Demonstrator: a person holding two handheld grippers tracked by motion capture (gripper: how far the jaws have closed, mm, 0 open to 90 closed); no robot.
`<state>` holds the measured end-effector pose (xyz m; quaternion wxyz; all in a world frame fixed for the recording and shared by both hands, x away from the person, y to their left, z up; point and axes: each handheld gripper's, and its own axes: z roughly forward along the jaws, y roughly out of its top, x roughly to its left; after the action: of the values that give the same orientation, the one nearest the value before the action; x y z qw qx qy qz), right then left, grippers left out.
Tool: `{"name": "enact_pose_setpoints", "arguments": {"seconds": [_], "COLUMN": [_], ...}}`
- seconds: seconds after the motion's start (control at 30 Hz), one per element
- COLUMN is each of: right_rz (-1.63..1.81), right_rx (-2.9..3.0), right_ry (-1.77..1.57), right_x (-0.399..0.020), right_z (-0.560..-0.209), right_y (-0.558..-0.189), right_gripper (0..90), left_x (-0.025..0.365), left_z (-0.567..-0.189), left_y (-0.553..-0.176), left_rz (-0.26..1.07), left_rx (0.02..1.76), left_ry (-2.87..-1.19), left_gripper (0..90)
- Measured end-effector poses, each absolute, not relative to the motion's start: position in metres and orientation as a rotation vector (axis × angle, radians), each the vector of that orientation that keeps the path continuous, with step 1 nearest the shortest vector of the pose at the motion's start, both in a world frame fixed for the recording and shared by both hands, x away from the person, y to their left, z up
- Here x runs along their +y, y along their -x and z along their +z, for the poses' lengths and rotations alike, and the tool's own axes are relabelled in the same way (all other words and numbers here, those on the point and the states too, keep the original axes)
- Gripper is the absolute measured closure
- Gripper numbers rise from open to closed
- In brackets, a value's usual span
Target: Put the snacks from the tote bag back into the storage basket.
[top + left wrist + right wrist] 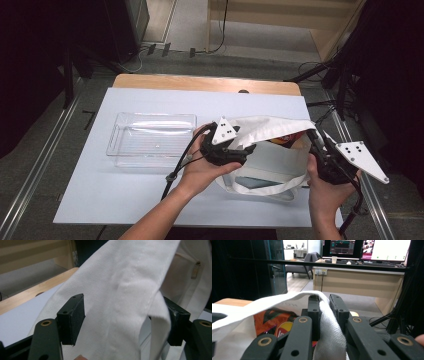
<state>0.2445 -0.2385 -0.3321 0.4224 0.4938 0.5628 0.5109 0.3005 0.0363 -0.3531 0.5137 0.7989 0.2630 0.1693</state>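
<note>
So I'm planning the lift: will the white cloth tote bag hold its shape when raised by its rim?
Probably not. The white cloth tote bag folds and drapes between the left gripper jaws, so it looks floppy. The right gripper pinches its rim; contents inside may make it sag.

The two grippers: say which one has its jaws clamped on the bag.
The right gripper: its jaws pinch the white bag rim. The left gripper jaws stand apart around fabric.

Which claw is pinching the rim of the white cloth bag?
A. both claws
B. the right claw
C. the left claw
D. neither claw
B: the right claw has its jaws closed on the white cloth bag's rim, while the left claw stands open around the fabric.
</note>
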Motion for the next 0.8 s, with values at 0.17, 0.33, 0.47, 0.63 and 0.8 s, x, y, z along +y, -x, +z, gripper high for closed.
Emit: {"name": "enact_pose_setpoints", "arguments": {"seconds": [0.17,0.33,0.47,0.63,0.8], "right_rz": [1.300,1.305,1.313,1.326,1.301], "right_rx": [1.386,1.410,1.435,1.442,1.469], "right_ry": [-1.262,-1.243,-1.230,-1.234,-1.236], "right_x": [-0.245,-0.242,-0.244,-0.248,-0.245], "right_z": [-0.330,-0.331,-0.331,-0.331,-0.335], "right_y": [-0.247,-0.248,-0.250,-0.251,-0.252], "right_gripper": [81.2,81.1,80.9,80.7,80.5], "left_x": [0.040,0.047,0.049,0.045,0.027], "left_z": [-0.357,-0.356,-0.342,-0.325,-0.316], "left_y": [-0.297,-0.302,-0.307,-0.324,-0.347], "left_rz": [0.466,0.452,0.432,0.495,0.660], "left_rx": [0.646,0.642,0.634,0.695,0.725], "left_ry": [-1.934,-1.919,-1.883,-1.787,-1.758], "left_gripper": [22.3,43.9,78.4,81.2,79.2]}}
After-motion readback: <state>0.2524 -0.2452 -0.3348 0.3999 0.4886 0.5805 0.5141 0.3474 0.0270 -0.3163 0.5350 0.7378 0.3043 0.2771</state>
